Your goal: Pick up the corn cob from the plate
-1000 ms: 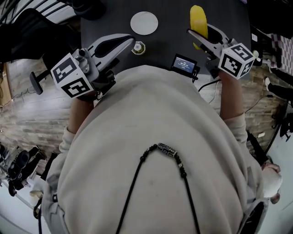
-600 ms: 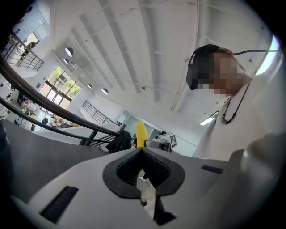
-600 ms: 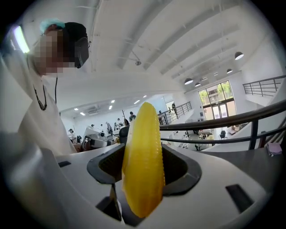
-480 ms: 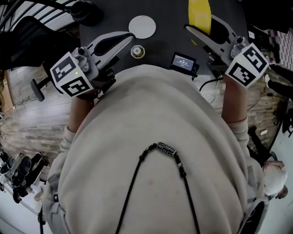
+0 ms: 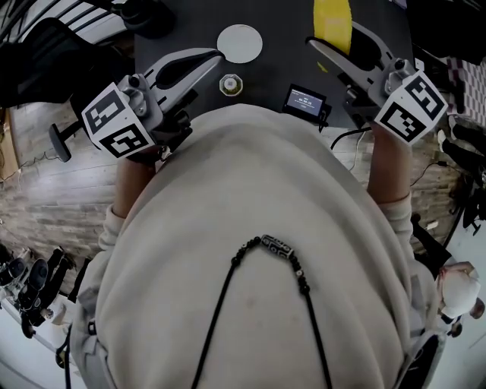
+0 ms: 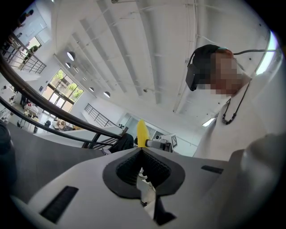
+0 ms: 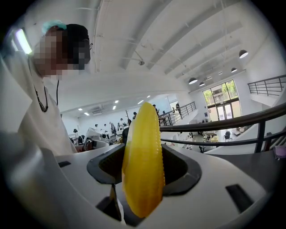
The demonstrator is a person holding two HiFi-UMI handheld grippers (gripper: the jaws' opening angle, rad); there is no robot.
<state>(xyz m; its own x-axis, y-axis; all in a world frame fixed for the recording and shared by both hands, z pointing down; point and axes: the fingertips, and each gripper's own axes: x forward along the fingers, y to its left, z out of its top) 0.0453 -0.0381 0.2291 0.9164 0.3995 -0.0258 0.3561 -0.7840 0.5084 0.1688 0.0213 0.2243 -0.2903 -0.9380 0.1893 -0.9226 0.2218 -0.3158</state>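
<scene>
The yellow corn cob is held up off the dark table, clamped between the jaws of my right gripper at the top right of the head view. In the right gripper view the corn cob stands upright and fills the gap of the right gripper. The white round plate lies bare on the table, to the left of the cob. My left gripper hovers just left of the plate. Its jaws meet with nothing between them, as the left gripper view shows. There the corn cob shows far off.
A small round pale object sits on the table just below the plate. A small device with a lit screen stands at the table's near edge. The person's light sweater fills most of the head view. Wooden floor lies at both sides.
My right gripper has carried the corn cob up and farther toward the top of the head view. The left gripper has hardly moved.
</scene>
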